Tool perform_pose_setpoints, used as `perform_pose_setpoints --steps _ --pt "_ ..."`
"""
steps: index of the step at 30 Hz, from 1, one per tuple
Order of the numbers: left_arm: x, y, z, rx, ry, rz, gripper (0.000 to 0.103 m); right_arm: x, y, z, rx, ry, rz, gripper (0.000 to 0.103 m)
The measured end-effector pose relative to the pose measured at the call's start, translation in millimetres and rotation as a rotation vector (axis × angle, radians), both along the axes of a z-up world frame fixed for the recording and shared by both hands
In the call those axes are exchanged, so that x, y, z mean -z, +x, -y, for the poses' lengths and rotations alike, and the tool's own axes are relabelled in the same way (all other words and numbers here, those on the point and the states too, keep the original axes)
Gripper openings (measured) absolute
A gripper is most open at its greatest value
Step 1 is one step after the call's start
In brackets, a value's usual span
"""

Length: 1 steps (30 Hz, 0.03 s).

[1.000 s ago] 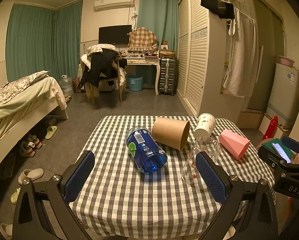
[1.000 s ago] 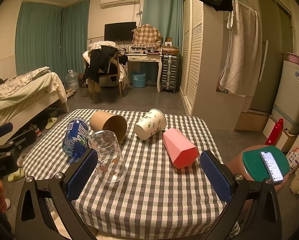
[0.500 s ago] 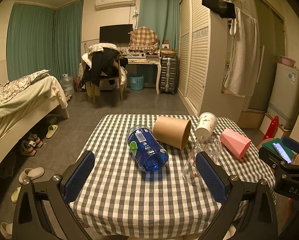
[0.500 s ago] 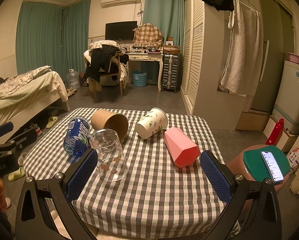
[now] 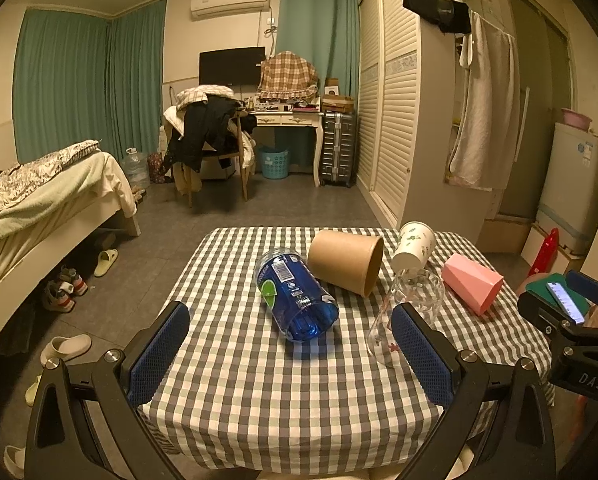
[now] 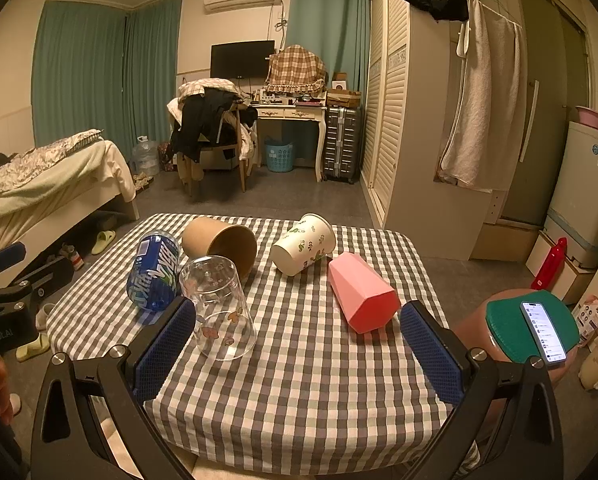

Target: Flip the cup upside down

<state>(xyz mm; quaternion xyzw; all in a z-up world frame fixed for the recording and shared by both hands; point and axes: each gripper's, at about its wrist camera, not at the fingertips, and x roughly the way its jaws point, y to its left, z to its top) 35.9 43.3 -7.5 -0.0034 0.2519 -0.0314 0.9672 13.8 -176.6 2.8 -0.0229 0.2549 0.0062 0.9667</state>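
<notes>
In my left wrist view, my left tool (image 5: 290,346) is wide open and holds nothing. It hangs over the near edge of the checkered surface (image 5: 259,400). The blue bottle (image 5: 295,296) lies on its side right ahead of it. Behind that the brown paper cup (image 5: 345,261) lies on its side too. The white cup with leaves (image 5: 413,245) is tipped over by the far right edge, and the pink cup (image 5: 473,283) lies to the right. The clear cup (image 5: 409,312) stands mouth down just beside my right finger pad. Since a second ago the things sit a tiny bit higher and nearer in this view, so I think my tool has crept forward only a little.

In my right wrist view, my right tool (image 6: 299,354) is also wide open and empty. The clear cup (image 6: 219,312) is just beside its left pad, and the pink cup (image 6: 361,298) lies between the pads, farther out. Here too almost nothing has moved. A phone (image 6: 543,332) rests on a green stool off to the right.

So no cup is grabbed yet. The clear cup looks done already; I think the lying cups still need flipping.
</notes>
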Motion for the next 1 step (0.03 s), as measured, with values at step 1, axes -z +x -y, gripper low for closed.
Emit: perform_pose_setpoints --steps 1 --pt "-0.1 -1.3 0.1 -0.001 0.005 0.004 0.103 -0.6 -0.1 -0.1 -0.001 0.0 0.0 0.103"
